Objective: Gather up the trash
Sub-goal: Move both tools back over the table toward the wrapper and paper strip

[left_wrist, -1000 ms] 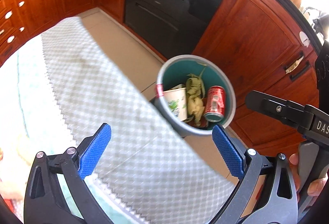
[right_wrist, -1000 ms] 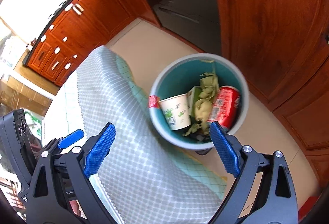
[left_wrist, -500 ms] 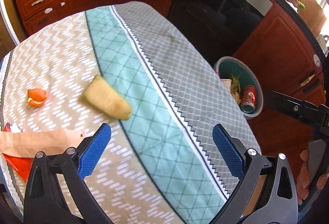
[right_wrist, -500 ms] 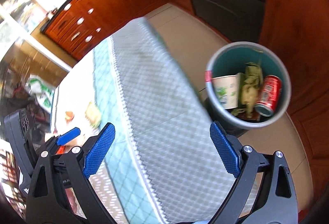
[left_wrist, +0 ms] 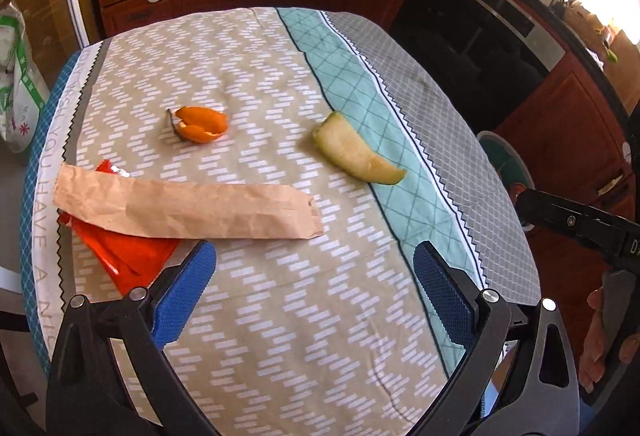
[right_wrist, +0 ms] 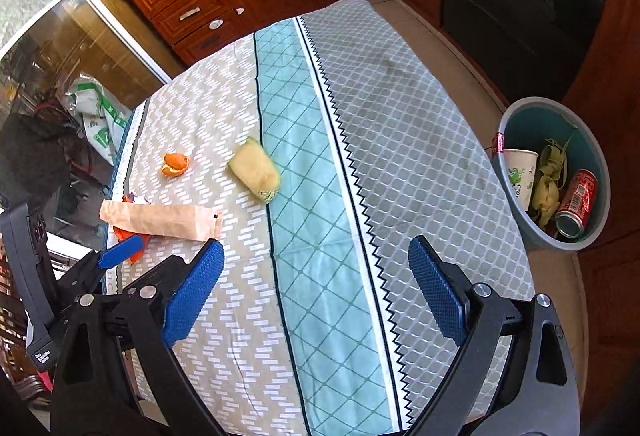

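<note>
The worktop [left_wrist: 280, 316] fills the scene, draped in a patterned cloth [right_wrist: 304, 196] with a beige zigzag field, a teal diamond band and a grey lattice panel running to the edge. Down on the floor beside that grey edge stands the bin [right_wrist: 600, 232], teal inside, holding a paper cup [right_wrist: 518, 172], some pale green husks [right_wrist: 550, 180] and a red drink can [right_wrist: 576, 204].

The left gripper [left_wrist: 314, 296] hangs above the near side of the worktop, jaws spread wide and nothing between them. The right gripper [right_wrist: 314, 294] hovers over the teal band, jaws likewise wide apart and empty; a hand [left_wrist: 600, 336] shows at the right edge of the left view, wrapped around its handle.

On the cloth, the long brown paper bag [left_wrist: 184, 208] lies flat, just ahead of the left gripper's left finger. A red wrapper [left_wrist: 124, 256] pokes out from under it on both sides. Further right, a pale yellow-green peel [left_wrist: 356, 152] rests right at the border of the beige field and the teal band. Smallest of all, a curl of orange peel [left_wrist: 202, 124] sits on the beige, well apart from the yellow-green one.
</note>
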Motion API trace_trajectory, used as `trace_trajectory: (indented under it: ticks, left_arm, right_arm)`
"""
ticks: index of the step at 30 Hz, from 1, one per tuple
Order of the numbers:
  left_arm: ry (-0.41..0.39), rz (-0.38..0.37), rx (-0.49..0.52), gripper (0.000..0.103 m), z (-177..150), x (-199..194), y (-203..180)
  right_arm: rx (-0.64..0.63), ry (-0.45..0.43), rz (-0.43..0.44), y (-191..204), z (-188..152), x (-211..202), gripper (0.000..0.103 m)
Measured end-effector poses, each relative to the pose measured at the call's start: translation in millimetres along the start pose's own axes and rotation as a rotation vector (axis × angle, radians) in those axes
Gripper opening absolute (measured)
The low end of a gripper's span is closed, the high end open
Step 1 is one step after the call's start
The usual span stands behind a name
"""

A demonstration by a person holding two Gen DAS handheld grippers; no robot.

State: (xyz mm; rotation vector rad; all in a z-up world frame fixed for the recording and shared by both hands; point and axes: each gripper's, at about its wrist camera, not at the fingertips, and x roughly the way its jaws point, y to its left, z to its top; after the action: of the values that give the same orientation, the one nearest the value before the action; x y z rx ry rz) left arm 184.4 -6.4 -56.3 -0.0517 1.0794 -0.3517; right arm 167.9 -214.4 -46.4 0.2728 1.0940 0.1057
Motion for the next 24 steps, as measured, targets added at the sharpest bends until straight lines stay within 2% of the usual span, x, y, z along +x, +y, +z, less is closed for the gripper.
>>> trace_trajectory:
  ticks: [10, 14, 24]
  left_arm:
    - [-0.017, 0.076, -0.065, 0.099, -20, -21, 75]
    - [-0.017, 0.096, -0.098, 0.099, -23, -25, 106]
    - [0.003, 0.083, -0.095, 0.099, -27, -25, 151]
  right_arm:
    - [-0.207, 0.013, -0.021, 80, 1, 36, 0.089]
    - [-0.275, 0.059, -0.001, 110, 2, 58, 0.089]
    - [-0.481, 0.123, -0.018, 160, -4, 103, 0.089]
